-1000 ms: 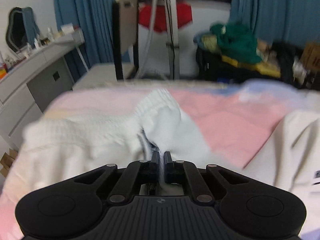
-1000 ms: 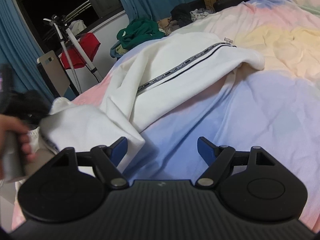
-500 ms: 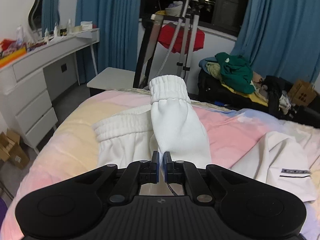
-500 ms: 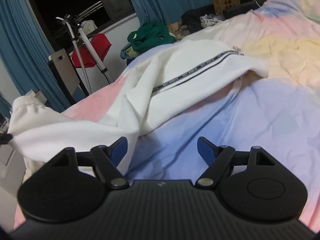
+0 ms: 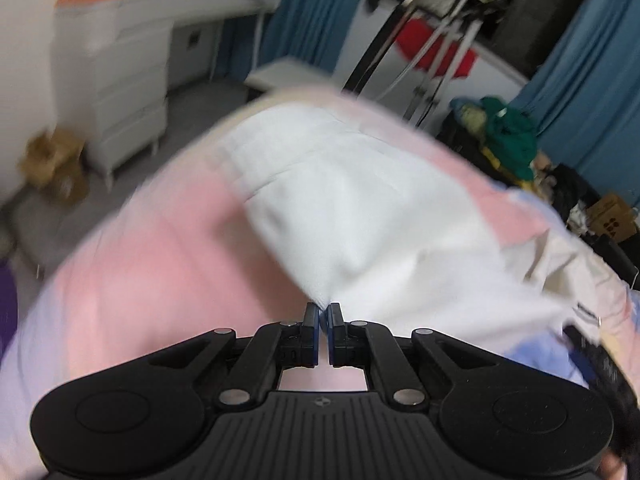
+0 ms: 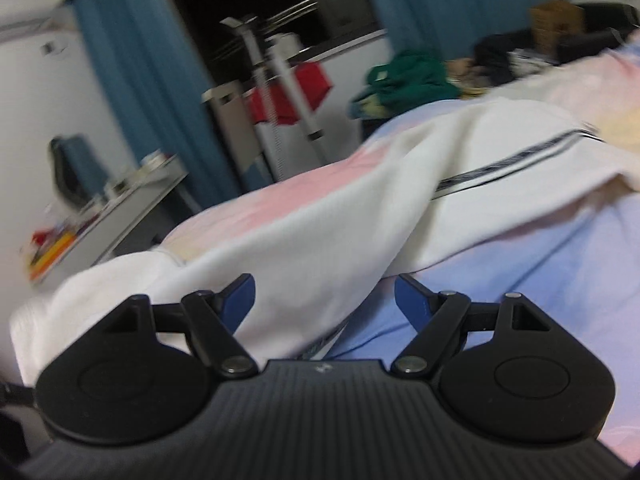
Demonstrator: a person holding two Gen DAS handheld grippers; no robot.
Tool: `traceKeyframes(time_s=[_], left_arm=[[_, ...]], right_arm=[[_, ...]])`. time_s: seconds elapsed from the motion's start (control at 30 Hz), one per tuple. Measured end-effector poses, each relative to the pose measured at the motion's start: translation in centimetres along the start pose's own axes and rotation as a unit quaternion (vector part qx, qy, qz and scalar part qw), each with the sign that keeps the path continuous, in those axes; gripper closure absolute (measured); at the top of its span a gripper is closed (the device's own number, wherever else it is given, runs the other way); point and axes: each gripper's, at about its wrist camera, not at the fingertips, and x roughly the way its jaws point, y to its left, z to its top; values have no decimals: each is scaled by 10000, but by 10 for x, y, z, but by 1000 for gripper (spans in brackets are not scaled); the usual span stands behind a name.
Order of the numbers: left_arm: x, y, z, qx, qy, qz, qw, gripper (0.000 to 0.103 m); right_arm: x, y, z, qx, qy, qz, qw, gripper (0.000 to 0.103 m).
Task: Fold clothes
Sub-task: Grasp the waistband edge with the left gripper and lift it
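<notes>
the white pants lie on the bed, spread over the pink and blue sheet. the fold looks like it has only just begun. the left tool has its two fingers pinched tight on a bit of the white cloth, and the cloth fans out from that pinch across the bed. the right tool is open wide and holds nothing; it hangs just over the edge of the pants. no neat fold shows yet, so most of the job is left: the legs look like they need to be laid together, then folded up small.

counted: one pair of white pants with one dark stripe down the side, two tools, one bed. far off by the blue curtains there is one pile of other clothes, green on top, too blurry to count.
</notes>
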Motion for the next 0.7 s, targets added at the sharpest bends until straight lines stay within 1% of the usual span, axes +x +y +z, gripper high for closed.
traceKeyframes(time_s=[0.03,0.07,0.2,0.3,0.37,0.43,0.47,0.5,0.57,0.6,0.67,0.7], left_arm=[[-4,9,-8,-55,79,5,10000,98],[-7,13,-12,-60,101,-28,9999,103],[-20,24,-17,-7,104,-215,9997,102],[-30,32,-21,33,106,-356,9993,98],[-37,37,-23,60,107,-449,9989,84],[-33,27,-9,244,-96,-409,9988,80],[-31,21,-1,348,-213,-379,9984,76],[-27,15,11,454,-340,-325,9979,73],[-19,5,34,649,-575,-217,9960,61],[-13,0,45,720,-673,-147,9950,58],[0,-8,69,814,-875,76,9928,49],[8,-12,80,867,-977,193,9912,40]], right_arm=[[2,5,-2,-70,89,83,9999,25],[4,10,-4,-139,179,165,9996,25],[13,17,-12,-114,636,190,9977,25],[10,12,-13,77,755,93,9971,25],[5,8,-12,286,738,94,9968,25],[0,5,-11,427,670,89,9968,25],[-2,5,-11,469,626,72,9969,25],[-4,4,-11,484,583,40,9971,25],[-6,3,-11,492,524,4,9974,25],[-5,2,-11,487,521,-4,9975,25],[-4,0,-8,466,527,-40,9975,25],[-2,1,-9,445,539,-65,9975,25]])
